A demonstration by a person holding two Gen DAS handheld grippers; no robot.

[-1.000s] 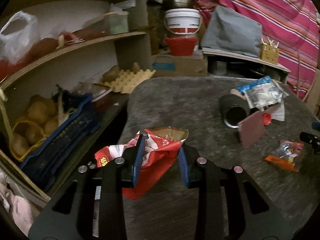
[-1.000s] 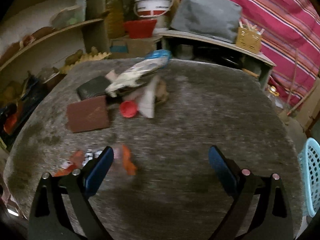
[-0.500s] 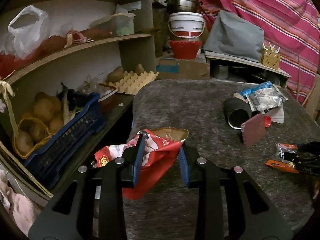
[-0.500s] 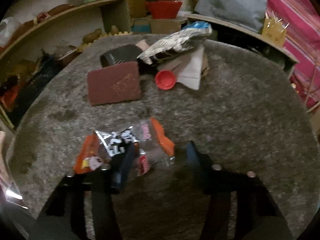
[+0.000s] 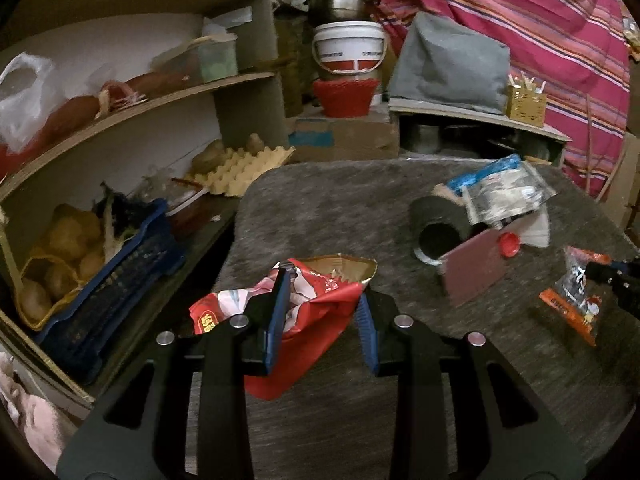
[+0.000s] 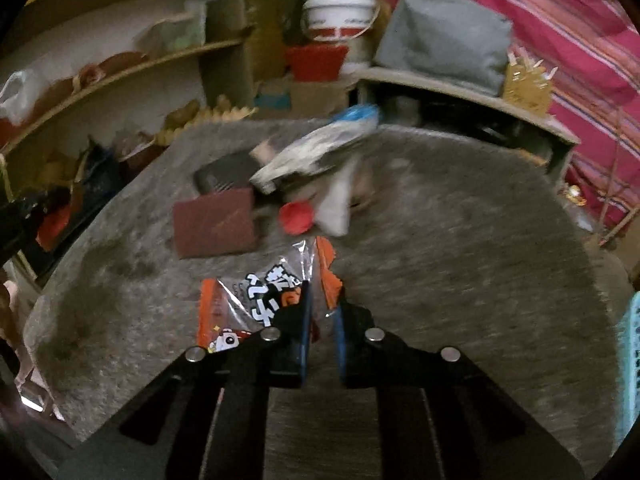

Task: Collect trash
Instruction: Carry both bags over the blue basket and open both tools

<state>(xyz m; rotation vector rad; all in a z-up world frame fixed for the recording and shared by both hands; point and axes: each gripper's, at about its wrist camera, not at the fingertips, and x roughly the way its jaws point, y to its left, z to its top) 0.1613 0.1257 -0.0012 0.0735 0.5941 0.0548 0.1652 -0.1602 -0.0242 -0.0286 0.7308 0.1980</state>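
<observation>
— What sits on the grey table?
— A blurred silver wrapper pile, maybe foil.
— The grippers?
— The left gripper pinches a red snack bag; the right gripper pinches an orange candy wrapper above the tabletop.

A dim room: wooden shelves stand left of the grey counter, a striped pink cloth hanging behind.

Orange snack wrapper bears white characters, seemingly East Asian; illegible
</observation>
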